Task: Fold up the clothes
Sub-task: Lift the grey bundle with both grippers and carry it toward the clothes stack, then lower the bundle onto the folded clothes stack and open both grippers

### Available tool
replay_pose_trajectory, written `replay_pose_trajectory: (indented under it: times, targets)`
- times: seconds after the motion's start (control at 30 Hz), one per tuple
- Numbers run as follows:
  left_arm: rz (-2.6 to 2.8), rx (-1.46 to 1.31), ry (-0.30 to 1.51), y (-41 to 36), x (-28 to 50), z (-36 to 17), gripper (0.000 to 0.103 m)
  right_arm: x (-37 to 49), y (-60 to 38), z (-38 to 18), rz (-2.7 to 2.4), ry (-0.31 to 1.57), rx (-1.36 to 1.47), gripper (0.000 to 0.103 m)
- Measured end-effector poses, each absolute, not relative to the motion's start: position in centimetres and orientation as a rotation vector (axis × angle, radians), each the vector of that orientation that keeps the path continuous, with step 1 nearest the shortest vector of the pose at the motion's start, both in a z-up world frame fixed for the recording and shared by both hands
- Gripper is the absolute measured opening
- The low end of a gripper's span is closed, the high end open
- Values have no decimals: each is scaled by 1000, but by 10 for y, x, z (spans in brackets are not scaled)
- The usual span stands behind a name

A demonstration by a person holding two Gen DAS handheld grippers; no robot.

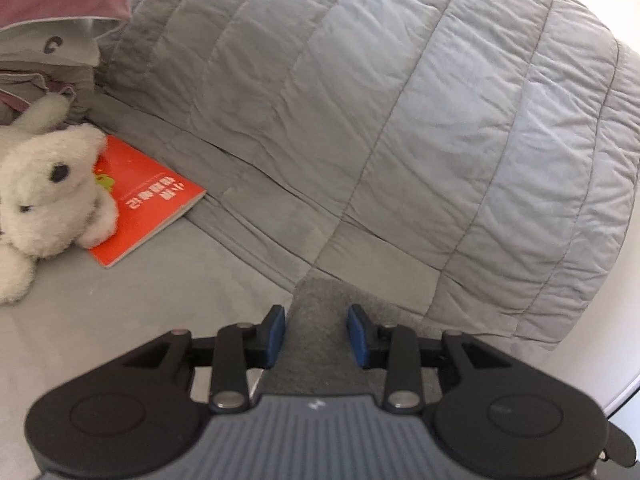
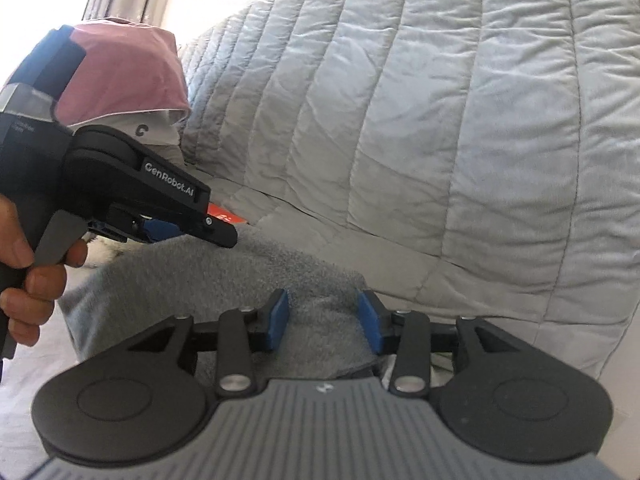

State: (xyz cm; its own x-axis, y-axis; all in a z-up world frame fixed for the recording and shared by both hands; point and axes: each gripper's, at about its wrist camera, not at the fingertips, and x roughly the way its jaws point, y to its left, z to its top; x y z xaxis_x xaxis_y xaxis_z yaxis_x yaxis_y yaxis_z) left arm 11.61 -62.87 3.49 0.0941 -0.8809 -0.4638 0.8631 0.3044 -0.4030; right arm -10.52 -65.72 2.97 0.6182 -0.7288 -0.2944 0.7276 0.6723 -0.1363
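A dark grey fleece garment is seen stretched between two hand-held grippers above a grey bed sheet, its long axis running roughly left to right from one tool to the other, with its loose remainder draped downward on the left of the right wrist view. The cloth is shown to be fuzzy, matte and heather grey, creased into a ridge where it is held. In the right wrist view, the right gripper is seen with its blue pads set apart and a bunched fold of the garment lying between them; whether the fold is actually pinched cannot be told. In the left wrist view, the left gripper is likewise seen parted, with a narrow band of the same fleece filling the gap, its grip equally uncertain. A person's hand is pictured wrapped round the left tool's handle. Farther off, a white plush rabbit is shown lying across an orange book. Beyond them, a quilted grey duvet and a pink-and-grey pillow are seen.
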Motion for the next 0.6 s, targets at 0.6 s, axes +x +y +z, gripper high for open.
replay_pose_trajectory:
  times: [0.6]
  targets:
    - [-1121,52,791,-542,63,59,40,-129,-606,75,-754,395,112,56]
